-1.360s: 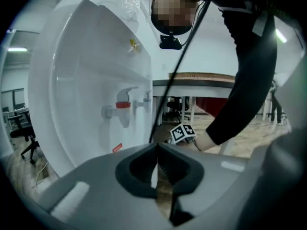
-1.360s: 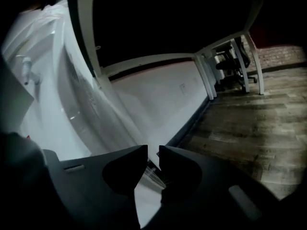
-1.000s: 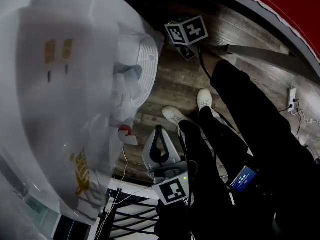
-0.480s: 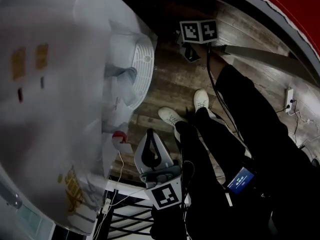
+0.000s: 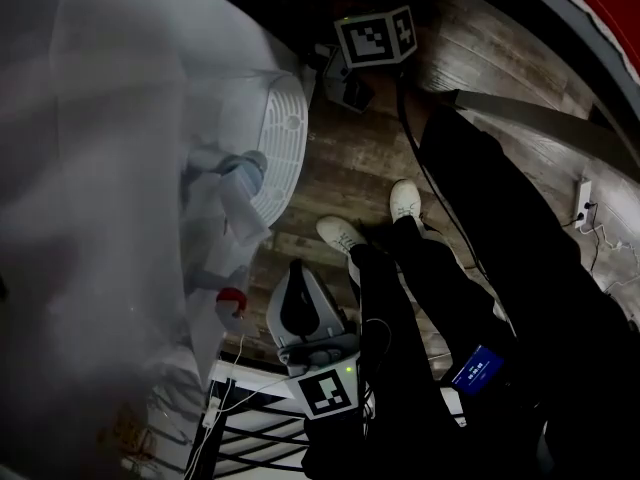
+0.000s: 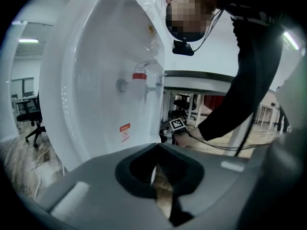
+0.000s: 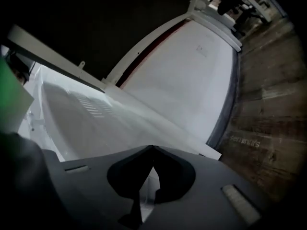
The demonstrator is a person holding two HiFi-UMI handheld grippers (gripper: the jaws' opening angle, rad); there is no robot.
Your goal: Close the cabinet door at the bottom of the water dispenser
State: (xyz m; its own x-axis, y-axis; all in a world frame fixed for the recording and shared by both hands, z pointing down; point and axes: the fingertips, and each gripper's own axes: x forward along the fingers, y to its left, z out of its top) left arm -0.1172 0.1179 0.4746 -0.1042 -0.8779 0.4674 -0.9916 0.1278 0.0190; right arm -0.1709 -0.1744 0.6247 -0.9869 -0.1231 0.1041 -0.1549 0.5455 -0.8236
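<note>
The white water dispenser [image 5: 120, 168] fills the left of the head view, with its round white drip tray [image 5: 285, 133] and red tap [image 5: 232, 298]; its lower cabinet is hidden from there. My right gripper [image 5: 333, 76] is low beside the drip tray, shut and empty. In the right gripper view its jaws [image 7: 152, 149] meet in front of a white panel [image 7: 187, 85] with a dark edge, low over the floor; I cannot tell whether it is the door. My left gripper [image 5: 297, 268] is shut on nothing, facing the dispenser's front [image 6: 105, 80] and red tap [image 6: 139, 75].
The person's dark trouser legs and white shoes [image 5: 405, 200] stand on the wooden floor [image 5: 350, 168] right of the dispenser. A power strip [image 5: 585, 193] lies at the far right. A white wire rack [image 5: 250, 418] sits below the left gripper. A table [image 6: 206, 75] and office chair [image 6: 29, 121] stand behind.
The right gripper has moved up and left in the head view, closer to the dispenser's base. The left gripper has stayed about where it was. The dispenser now looks blurred.
</note>
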